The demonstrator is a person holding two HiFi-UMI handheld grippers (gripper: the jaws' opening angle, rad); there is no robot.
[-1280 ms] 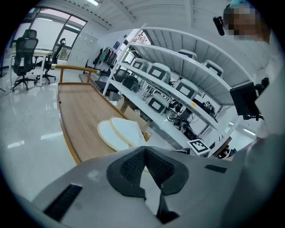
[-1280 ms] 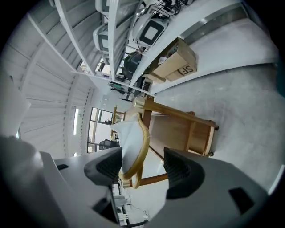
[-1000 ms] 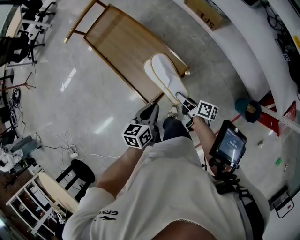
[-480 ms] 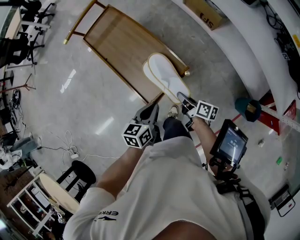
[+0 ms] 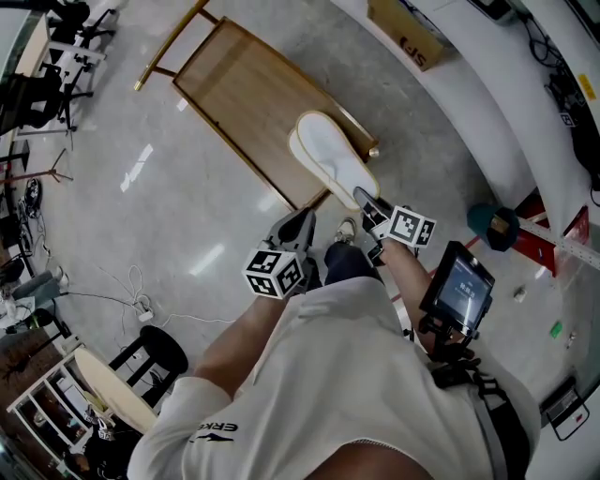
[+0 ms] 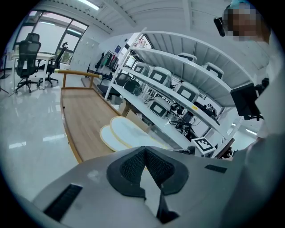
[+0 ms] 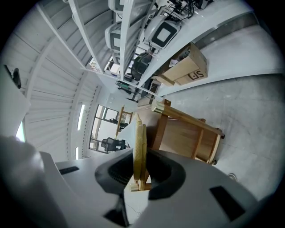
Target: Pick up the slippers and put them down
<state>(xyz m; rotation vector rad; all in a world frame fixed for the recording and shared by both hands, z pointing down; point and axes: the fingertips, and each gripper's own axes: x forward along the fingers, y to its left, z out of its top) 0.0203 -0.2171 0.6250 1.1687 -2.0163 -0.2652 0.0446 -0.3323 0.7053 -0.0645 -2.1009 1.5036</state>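
Closing right tool (image 5: 364, 199) on slippers (image 5: 330, 157), cardboard box (image 5: 403, 28) printed SF

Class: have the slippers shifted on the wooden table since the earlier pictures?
No. The slippers overhang the near corner of the wooden table, as before.

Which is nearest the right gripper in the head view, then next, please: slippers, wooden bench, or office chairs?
1. Slippers, in the right gripper, whose jaws have just been closing on them.
2. Wooden bench, just beyond them.
3. Office chairs, far upper left.
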